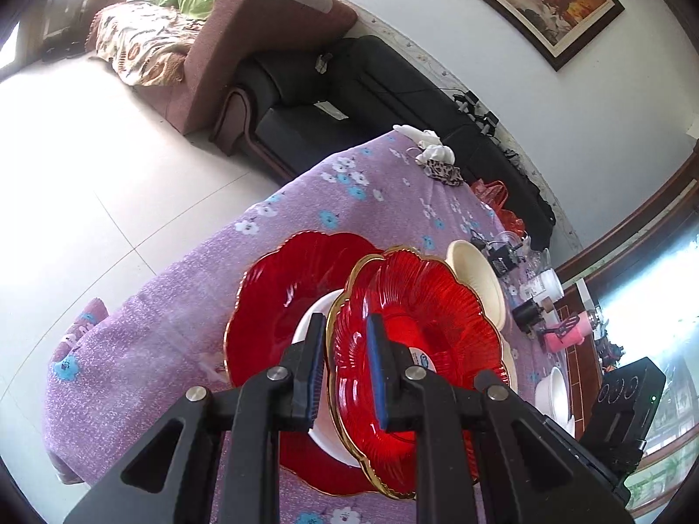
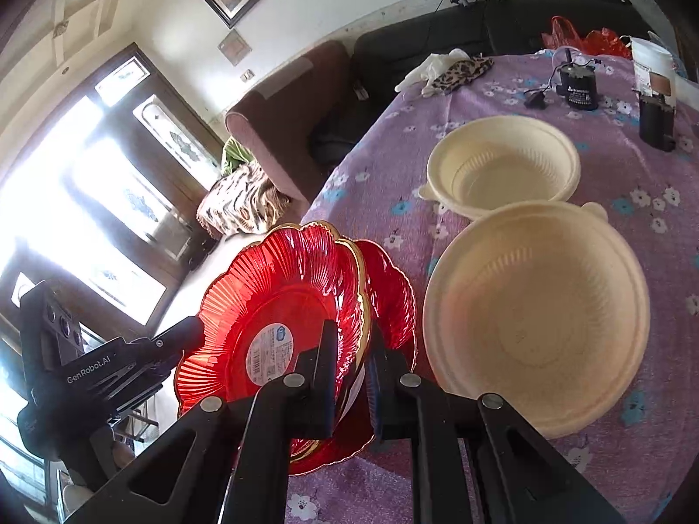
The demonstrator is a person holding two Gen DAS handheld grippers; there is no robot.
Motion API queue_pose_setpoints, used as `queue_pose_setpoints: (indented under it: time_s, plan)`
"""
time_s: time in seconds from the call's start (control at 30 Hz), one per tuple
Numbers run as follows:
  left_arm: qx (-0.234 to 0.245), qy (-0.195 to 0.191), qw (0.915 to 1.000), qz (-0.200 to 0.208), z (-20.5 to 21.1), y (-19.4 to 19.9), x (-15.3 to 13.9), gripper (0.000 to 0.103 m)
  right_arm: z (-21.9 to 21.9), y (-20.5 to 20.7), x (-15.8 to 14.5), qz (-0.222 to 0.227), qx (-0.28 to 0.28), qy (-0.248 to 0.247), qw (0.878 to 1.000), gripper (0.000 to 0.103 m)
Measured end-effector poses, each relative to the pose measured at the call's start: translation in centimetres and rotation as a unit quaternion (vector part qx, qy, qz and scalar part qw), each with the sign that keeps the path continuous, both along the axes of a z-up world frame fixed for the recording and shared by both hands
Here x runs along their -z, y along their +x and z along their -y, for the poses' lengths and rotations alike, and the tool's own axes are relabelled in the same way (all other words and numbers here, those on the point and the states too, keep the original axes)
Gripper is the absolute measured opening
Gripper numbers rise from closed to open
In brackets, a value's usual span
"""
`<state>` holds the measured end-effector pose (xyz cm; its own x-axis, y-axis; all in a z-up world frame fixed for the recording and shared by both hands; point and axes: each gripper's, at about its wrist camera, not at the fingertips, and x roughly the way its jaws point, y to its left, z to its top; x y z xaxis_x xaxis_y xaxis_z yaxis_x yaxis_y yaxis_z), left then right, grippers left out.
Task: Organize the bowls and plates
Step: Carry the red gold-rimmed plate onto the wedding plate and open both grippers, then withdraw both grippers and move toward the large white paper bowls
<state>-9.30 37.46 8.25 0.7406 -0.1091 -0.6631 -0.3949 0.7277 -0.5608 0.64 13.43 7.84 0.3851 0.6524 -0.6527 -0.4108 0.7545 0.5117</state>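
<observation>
purple tablecloth (image 1: 174, 314); tilted claws (image 1: 345, 371) clamping red plate (image 1: 419, 332)

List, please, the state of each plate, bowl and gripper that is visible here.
Gold-rimmed red glass plate: tilted, lifted, gripped on both sides.
Second red glass plate: flat on the tablecloth.
Near cream bowl: upright, empty.
Far cream bowl: upright, empty.
Left gripper: shut on the plate rim.
Right gripper: shut on the plate rim.

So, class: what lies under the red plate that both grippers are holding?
Beneath the held red plate lies a second red plate on the purple cloth. Something white shows between them; its shape is mostly covered.
</observation>
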Motion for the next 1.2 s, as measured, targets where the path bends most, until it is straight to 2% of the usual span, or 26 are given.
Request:
queue_pose_setpoints:
  time_s: [0.33,0.63,0.7,0.8,0.83,0.87,0.9,0.93,0.97,1.0,1.07,1.2]
  plan:
    - [-0.006,0.006,0.9998,-0.018,-0.5,0.1,1.5,0.017,-1.1,0.8,1.8,-0.015,-0.005,-0.017,1.0,0.014]
    - [-0.016,0.049,0.9984,-0.023,0.3,0.1,1.6,0.017,-2.2,0.7,2.4,-0.006,-0.01,-0.042,0.999,0.015]
    - [-0.015,0.061,0.9978,-0.023,0.6,0.1,1.3,0.022,-2.3,0.7,2.4,-0.007,-0.004,-0.04,0.999,0.015]
    - [-0.018,0.081,0.9964,-0.017,1.3,-0.2,0.6,0.042,-2.4,0.6,2.3,-0.003,-0.004,-0.038,0.999,0.016]
    - [-0.022,0.096,0.9951,-0.012,1.7,-0.4,0.1,0.052,-2.3,0.5,2.2,0.0,-0.004,-0.037,0.999,0.019]
    - [-0.024,0.105,0.9942,-0.009,1.9,-0.5,-0.2,0.061,-2.2,0.5,2.0,0.004,-0.003,-0.036,0.999,0.027]
    - [-0.027,0.116,0.9929,-0.003,2.2,-0.8,-0.7,0.064,-2.1,0.4,1.8,0.01,0.0,-0.035,0.999,0.039]
    - [-0.03,0.125,0.9917,0.002,2.5,-1.0,-1.1,0.069,-2.0,0.2,1.5,0.016,0.002,-0.033,0.999,0.044]
    - [-0.035,0.143,0.9891,0.008,3.0,-1.2,-1.8,0.072,-1.8,0.1,1.2,0.022,0.006,-0.031,0.999,0.053]
    - [-0.037,0.152,0.9876,0.011,3.2,-1.4,-2.1,0.074,-1.6,0.0,0.9,0.03,0.009,-0.03,0.999,0.055]
    - [-0.045,0.181,0.9823,0.019,4.1,-1.8,-3.1,0.081,-1.3,-0.2,0.3,0.042,0.012,-0.03,0.999,0.055]
    - [-0.054,0.229,0.9715,0.026,5.5,-2.5,-4.5,0.082,0.0,-0.6,-0.4,0.048,0.021,-0.023,0.998,0.056]
